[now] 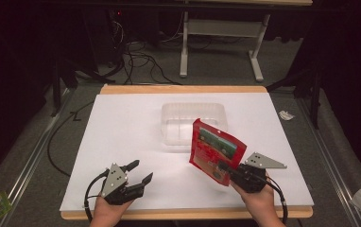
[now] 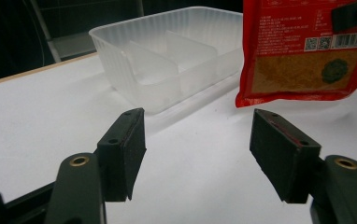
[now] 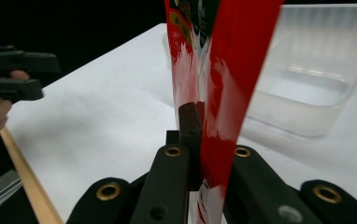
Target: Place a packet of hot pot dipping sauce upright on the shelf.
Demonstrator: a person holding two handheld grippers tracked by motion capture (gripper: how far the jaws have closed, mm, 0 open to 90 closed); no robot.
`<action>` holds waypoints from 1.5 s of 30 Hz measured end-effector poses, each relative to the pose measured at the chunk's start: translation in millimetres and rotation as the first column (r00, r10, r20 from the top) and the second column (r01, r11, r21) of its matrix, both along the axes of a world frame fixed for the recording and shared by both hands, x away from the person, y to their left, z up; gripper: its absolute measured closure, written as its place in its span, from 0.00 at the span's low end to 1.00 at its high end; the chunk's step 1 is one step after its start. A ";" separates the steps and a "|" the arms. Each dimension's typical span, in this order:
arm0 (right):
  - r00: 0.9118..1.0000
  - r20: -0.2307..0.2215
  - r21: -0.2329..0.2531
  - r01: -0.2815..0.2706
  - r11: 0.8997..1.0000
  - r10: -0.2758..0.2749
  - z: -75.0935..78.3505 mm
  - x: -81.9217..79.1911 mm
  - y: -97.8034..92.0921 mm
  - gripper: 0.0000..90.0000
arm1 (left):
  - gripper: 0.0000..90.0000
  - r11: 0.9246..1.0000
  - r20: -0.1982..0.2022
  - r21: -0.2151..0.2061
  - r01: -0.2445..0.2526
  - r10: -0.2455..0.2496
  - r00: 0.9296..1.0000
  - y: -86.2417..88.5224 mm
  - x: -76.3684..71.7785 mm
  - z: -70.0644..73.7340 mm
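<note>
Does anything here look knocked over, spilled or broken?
Nothing stands out. The right gripper holds the red packet tilted above the table, the plastic tray sits upright and intact, and the left gripper is open.

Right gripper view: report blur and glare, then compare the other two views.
Right gripper view: the glossy red foil pouch is close, blurred, with white sheen. Left gripper view: the translucent ribbed plastic tray is sharp. High view: the bright white tabletop sits amid dark surroundings.

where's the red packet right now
In the high view the red packet is lifted off the white table, clamped at its lower edge by the right gripper, just in front of the clear plastic tray.
</note>
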State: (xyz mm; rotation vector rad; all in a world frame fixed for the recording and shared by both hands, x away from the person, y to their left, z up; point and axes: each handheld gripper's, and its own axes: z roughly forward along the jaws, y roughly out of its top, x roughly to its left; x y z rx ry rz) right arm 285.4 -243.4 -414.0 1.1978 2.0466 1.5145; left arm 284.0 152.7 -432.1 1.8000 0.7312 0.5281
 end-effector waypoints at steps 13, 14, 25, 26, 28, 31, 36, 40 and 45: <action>0.992 0.032 0.040 0.123 0.992 -0.125 10.6 0.6 -17.4 1.00 | 0.31 0.999 -0.035 0.004 0.039 -0.039 0.999 -5.4 7.1 -0.7; 0.991 0.031 0.040 0.129 0.991 -0.131 11.3 0.8 -18.1 1.00 | 0.31 0.999 -0.035 0.004 0.039 -0.039 0.999 -5.4 7.1 -0.7; 0.985 0.045 0.068 0.160 0.985 -0.164 21.6 4.3 -19.7 1.00 | 0.31 0.999 -0.039 -0.016 0.045 -0.045 0.998 -4.7 4.4 -1.1; 0.985 0.050 0.068 0.159 0.985 -0.163 23.6 5.5 -18.3 1.00 | 0.31 0.999 -0.036 -0.017 0.044 -0.044 0.998 -5.1 4.2 -1.1; 0.985 0.058 0.060 0.159 0.986 -0.162 26.6 7.6 -15.9 1.00 | 0.31 0.999 -0.032 -0.013 0.045 -0.045 0.998 -6.0 3.6 -1.1; 0.983 0.065 0.049 0.167 0.985 -0.170 32.4 11.7 -10.5 1.00 | 0.31 0.999 -0.034 -0.008 0.053 -0.053 0.998 -6.8 3.4 -1.8; 0.983 0.070 0.052 0.168 0.984 -0.171 38.5 19.1 -3.0 1.00 | 0.31 0.998 -0.031 -0.011 0.062 -0.063 0.998 -6.3 3.6 -1.8; 0.983 0.076 0.051 0.161 0.986 -0.164 41.9 26.9 4.5 1.00 | 0.31 0.998 -0.027 -0.016 0.062 -0.062 0.998 -5.8 3.3 -1.5; 0.983 0.079 0.054 0.159 0.986 -0.163 44.1 34.7 12.6 1.00 | 0.31 0.998 -0.024 -0.018 0.067 -0.067 0.997 -5.7 3.0 -0.7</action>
